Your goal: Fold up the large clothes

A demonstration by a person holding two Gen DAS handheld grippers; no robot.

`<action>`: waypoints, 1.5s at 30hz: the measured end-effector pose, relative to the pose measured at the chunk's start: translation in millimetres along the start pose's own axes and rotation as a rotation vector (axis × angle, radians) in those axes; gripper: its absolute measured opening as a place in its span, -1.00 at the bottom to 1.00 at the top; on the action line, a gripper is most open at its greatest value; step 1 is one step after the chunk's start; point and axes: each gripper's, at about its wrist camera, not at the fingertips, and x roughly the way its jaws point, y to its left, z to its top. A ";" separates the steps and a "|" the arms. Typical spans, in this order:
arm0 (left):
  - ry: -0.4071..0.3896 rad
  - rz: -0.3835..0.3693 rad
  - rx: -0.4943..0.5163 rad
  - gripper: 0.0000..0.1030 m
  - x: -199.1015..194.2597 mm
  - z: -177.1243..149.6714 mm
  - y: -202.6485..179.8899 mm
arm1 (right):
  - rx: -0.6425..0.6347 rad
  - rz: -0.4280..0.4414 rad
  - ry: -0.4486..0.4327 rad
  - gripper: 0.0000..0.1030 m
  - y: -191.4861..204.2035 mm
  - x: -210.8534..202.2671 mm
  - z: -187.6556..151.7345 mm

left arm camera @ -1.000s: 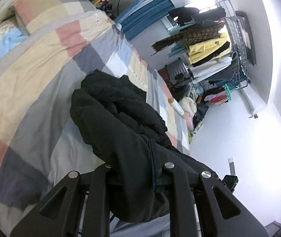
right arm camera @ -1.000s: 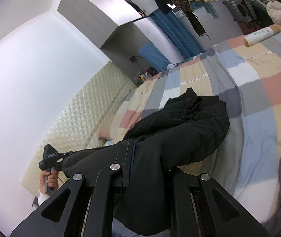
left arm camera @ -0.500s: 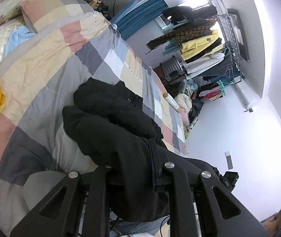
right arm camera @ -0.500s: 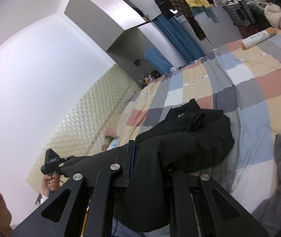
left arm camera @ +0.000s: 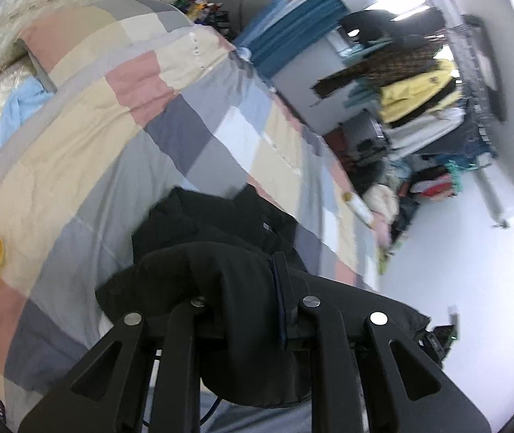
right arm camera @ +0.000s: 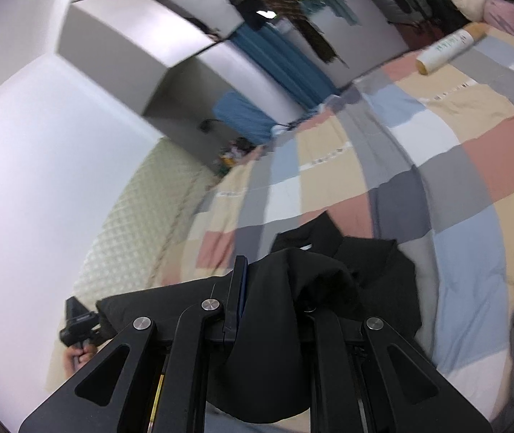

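Each view is taken from just behind a hand-held gripper, looking forward along its fingers and down at the bed with the checked patchwork quilt (left arm camera: 170,133). The crumpled black cloth garment (left arm camera: 242,274) is seen very close in both views (right arm camera: 329,281). The white cardboard tube (right arm camera: 444,48) and the rack of hanging clothes (left arm camera: 422,93) are shared too.

Green print on tube (right arm camera: 449,47) blurred; unreadable.

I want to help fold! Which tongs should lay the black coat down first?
Probably neither alone. The left tongs and right tongs both clamp the black coat, stretched between them above the bed; lower together.
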 end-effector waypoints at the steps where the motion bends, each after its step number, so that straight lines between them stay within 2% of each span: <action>1: 0.000 0.020 0.000 -0.64 6.7 5.6 -0.1 | 0.022 -0.018 0.004 -0.82 -8.3 11.7 7.5; 6: 0.003 0.161 -0.022 -0.64 64.3 38.4 -7.1 | 0.083 -0.129 0.023 -0.83 -39.2 66.4 31.3; 11: -0.004 0.307 0.008 -0.64 114.0 60.9 -15.9 | 0.083 -0.233 0.049 -0.84 -60.9 110.7 47.0; 18: 0.000 0.513 0.139 -0.63 187.2 76.1 -28.3 | 0.047 -0.392 0.129 -0.86 -91.2 176.8 59.8; 24: 0.022 0.629 0.227 -0.61 249.8 85.5 -19.9 | 0.048 -0.472 0.196 -0.88 -120.6 230.7 64.2; 26: 0.039 0.665 0.228 -0.61 267.6 88.3 -15.8 | 0.027 -0.497 0.222 -0.89 -125.1 247.3 64.8; 30: 0.058 0.712 0.232 -0.61 295.7 93.0 -8.8 | -0.008 -0.532 0.256 -0.90 -134.7 275.3 63.3; 34: 0.093 0.749 0.254 -0.61 313.7 86.8 -6.5 | 0.022 -0.504 0.275 -0.91 -150.9 291.1 55.1; 40: 0.086 0.742 0.256 -0.61 307.3 80.9 -13.0 | 0.027 -0.478 0.271 -0.90 -149.2 280.8 50.2; 45: 0.105 0.688 0.227 -0.50 287.1 71.6 -15.9 | 0.093 -0.406 0.301 -0.77 -145.6 256.9 49.5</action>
